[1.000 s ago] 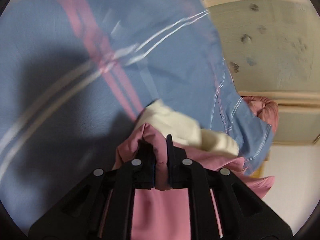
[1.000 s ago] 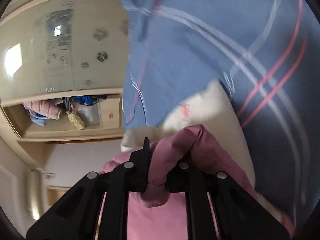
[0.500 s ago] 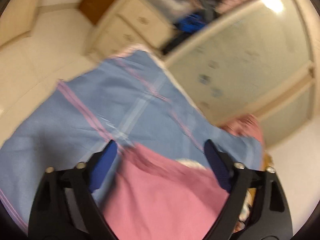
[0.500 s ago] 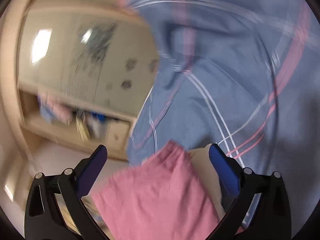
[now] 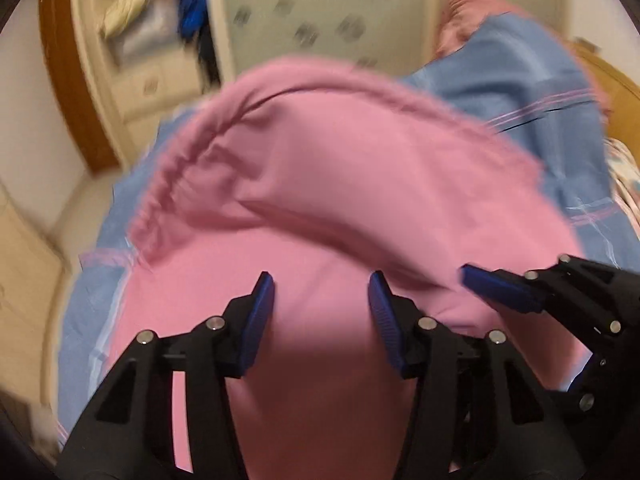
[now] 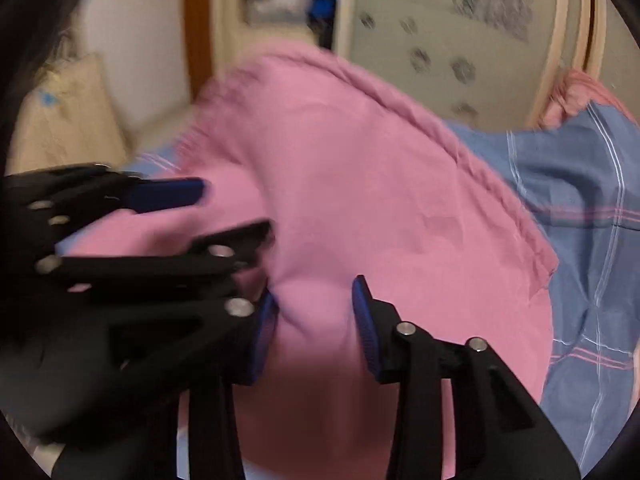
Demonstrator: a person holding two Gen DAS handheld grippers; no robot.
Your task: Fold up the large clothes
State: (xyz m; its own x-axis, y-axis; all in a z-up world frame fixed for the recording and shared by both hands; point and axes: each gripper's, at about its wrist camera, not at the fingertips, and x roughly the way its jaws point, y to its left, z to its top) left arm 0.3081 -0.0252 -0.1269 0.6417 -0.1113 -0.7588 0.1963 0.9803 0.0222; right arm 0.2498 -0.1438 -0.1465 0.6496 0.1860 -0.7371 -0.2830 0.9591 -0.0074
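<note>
A large pink garment [image 5: 340,184] with a gathered elastic waistband lies folded over on a blue checked sheet [image 5: 516,80]; it also fills the right wrist view [image 6: 360,184]. My left gripper [image 5: 320,292] is open just above the pink cloth, nothing between its blue pads. My right gripper [image 6: 314,300] is open too, low over the cloth. The two grippers are close together: the right one shows at the right of the left wrist view [image 5: 520,292], and the left one shows at the left of the right wrist view [image 6: 132,220]. Both views are blurred.
The blue checked sheet [image 6: 592,216] covers a bed. Behind it stands a cream wardrobe with a patterned sliding door [image 6: 460,40] and open shelves holding clothes [image 5: 160,12]. Another pink cloth [image 5: 464,12] lies at the sheet's far edge. A beige cushion [image 6: 68,120] sits at left.
One second ago both grippers were shut on the pink garment. They have let go and opened, swung up and moved close together, and the garment now lies folded over on the sheet.
</note>
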